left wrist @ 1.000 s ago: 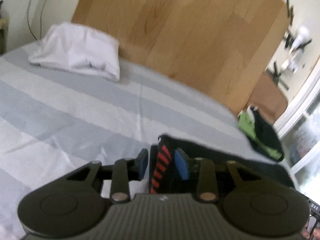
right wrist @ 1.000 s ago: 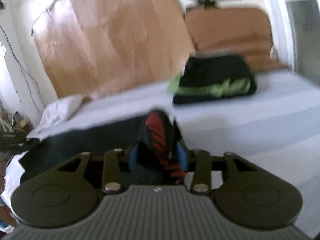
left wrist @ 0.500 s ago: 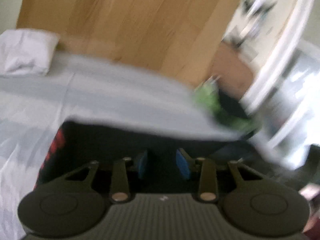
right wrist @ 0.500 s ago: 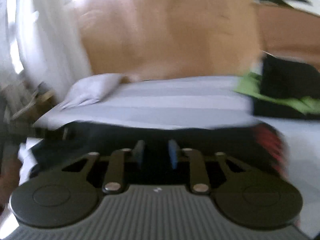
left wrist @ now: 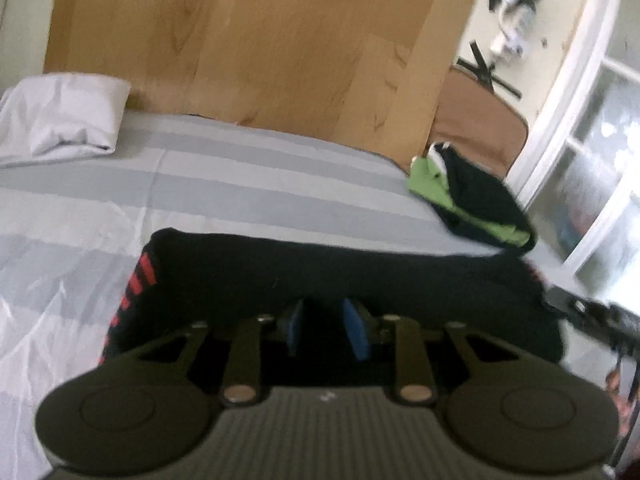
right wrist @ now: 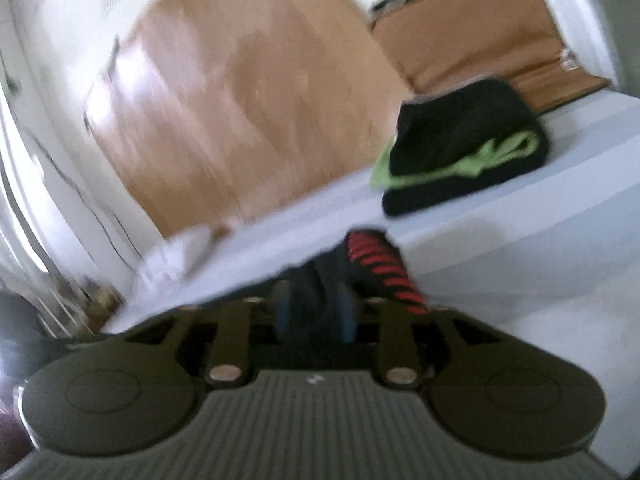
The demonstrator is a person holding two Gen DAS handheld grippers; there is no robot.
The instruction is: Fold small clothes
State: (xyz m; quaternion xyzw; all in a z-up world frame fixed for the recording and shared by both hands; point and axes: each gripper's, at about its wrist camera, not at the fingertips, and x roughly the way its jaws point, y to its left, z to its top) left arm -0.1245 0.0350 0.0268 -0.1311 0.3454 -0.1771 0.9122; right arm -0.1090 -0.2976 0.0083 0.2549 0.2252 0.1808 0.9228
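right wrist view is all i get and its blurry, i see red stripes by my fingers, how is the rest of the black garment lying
Observer: In the left wrist view the black garment stretches wide across the bed, with red stripes on its left edge too.
Operator: left gripper on it?
Observer: Yes, the left gripper has dark cloth between its blue pads, near the garment's middle.
Operator: whats the white blob far left
Observer: A white pillow, lying against the wooden panel behind the bed.

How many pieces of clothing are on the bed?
2, maybe more hidden: a black garment with red stripes in the grippers, and a folded black-and-green one near the bed's far corner.
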